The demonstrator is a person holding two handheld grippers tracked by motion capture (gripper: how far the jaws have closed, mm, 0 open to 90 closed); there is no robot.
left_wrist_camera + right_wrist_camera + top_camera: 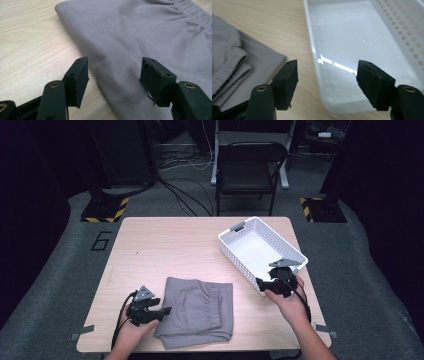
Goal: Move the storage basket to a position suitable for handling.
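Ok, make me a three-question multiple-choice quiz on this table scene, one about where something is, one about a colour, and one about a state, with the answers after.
1. Where does the folded garment lie?
A. inside the basket
B. on the table's near edge, between the two hands
C. on the chair

2. What colour is the basket?
A. white
B. blue
C. black

3. How is the left gripper?
A. shut on the garment
B. shut on the basket's rim
C. open at the garment's edge

Answers:
1 B, the high view shows it flat on the wooden table in front of the person.
2 A, its perforated walls are white.
3 C, the left gripper view shows both pads apart with nothing pinched.
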